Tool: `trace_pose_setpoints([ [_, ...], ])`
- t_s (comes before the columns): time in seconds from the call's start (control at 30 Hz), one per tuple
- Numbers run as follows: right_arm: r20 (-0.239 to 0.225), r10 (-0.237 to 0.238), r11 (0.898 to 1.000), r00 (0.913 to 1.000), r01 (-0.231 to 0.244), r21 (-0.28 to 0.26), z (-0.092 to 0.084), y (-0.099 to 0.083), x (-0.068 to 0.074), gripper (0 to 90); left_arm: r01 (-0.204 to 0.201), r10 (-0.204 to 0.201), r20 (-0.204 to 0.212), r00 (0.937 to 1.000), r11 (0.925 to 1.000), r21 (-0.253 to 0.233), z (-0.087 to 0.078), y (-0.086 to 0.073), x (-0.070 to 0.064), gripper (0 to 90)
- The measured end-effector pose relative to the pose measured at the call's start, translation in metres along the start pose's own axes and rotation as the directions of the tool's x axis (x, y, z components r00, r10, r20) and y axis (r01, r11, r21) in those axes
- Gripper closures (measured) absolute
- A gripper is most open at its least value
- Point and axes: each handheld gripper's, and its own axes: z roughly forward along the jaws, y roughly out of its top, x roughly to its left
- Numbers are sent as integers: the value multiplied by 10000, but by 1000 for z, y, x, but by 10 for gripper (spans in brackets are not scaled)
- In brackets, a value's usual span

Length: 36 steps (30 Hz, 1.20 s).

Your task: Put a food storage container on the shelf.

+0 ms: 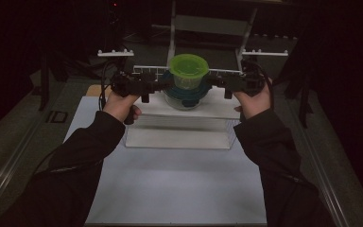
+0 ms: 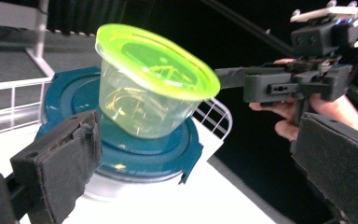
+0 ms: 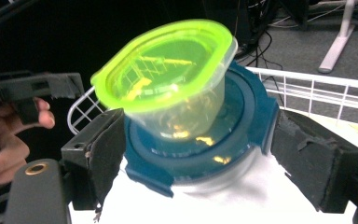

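Observation:
A clear tub with a lime-green lid (image 1: 189, 70) stands tilted on a larger clear container with a dark blue lid (image 1: 184, 96), on a white shelf (image 1: 189, 111). My left gripper (image 1: 163, 87) is just left of the stack, my right gripper (image 1: 215, 84) just right of it. In the left gripper view the green-lidded tub (image 2: 154, 88) and blue lid (image 2: 135, 158) sit ahead of the open left gripper (image 2: 199, 128). In the right gripper view the blue-lidded container (image 3: 200, 158) lies between the jaws of the open right gripper (image 3: 196, 135), whose pads stand apart from it.
A white wire railing (image 1: 146, 71) runs along the back of the shelf. A white mat (image 1: 170, 184) covers the table in front. A metal stand (image 1: 208, 23) rises behind. The surroundings are dark.

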Motion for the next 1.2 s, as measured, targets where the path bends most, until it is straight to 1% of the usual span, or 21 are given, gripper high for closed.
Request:
trace_pose_setpoints([
  [0.07,12,-72,10000,10000,72,18,-2,-6,0,177,-267,269,-164,9995,9996,124,-1,-4,-3,10],
  [0.2,-37,-192,9997,9998,193,143,-2,-21,0,177,-707,713,-279,9971,9972,238,-2,-14,-9,10],
  [0.27,-38,-315,9993,9995,315,200,-2,-29,2,178,-747,751,-197,9970,9970,208,-3,-20,-11,10],
  [0.33,-44,-524,9983,9986,525,237,-1,-38,5,177,-835,842,-215,9962,9961,282,-3,-26,-12,10],
  [0.43,-168,-759,9966,9970,764,302,0,-52,9,177,-1091,1105,-258,9935,9928,495,-2,-37,-15,10],
  [0.53,-346,-844,9957,9958,856,346,2,-65,11,178,-1033,1032,42,9946,9929,586,-2,-48,-17,10],
  [0.57,-346,-844,9957,9958,856,346,2,-65,11,178,-1033,1032,42,9946,9929,586,-2,-48,-17,10],
  [0.63,-544,-862,9952,9948,885,407,4,-77,13,178,-1127,1116,209,9935,9917,612,-1,-58,-20,10],
  [0.7,-598,-1018,9935,9930,1045,444,5,-85,15,178,-1139,1112,388,9930,9906,761,1,-67,-22,10],
  [0.77,-669,-1220,9911,9903,1252,453,7,-94,16,178,-1236,1205,405,9919,9888,842,2,-75,-25,10],
  [0.83,-784,-1234,9909,9892,1272,445,8,-102,15,178,-1302,1256,515,9907,9866,980,3,-83,-27,10],
  [0.87,-851,-1227,9911,9888,1266,414,8,-105,15,178,-1449,1396,537,9887,9833,1101,4,-89,-28,10],
  [0.9,-885,-1237,9909,9884,1277,415,9,-109,14,178,-1493,1430,609,9879,9819,1167,5,-92,-29,10],
  [0.97,-964,-1188,9914,9882,1235,440,11,-116,13,178,-1459,1372,748,9877,9810,1275,6,-101,-30,10],
  [1.1,-1083,-1125,9914,9877,1189,545,16,-131,10,178,-1600,1479,858,9853,9746,1566,9,-119,-31,10],
  [1.2,-1121,-1085,9912,9878,1161,640,19,-141,10,178,-1671,1523,972,9835,9714,1687,12,-132,-32,10],
])
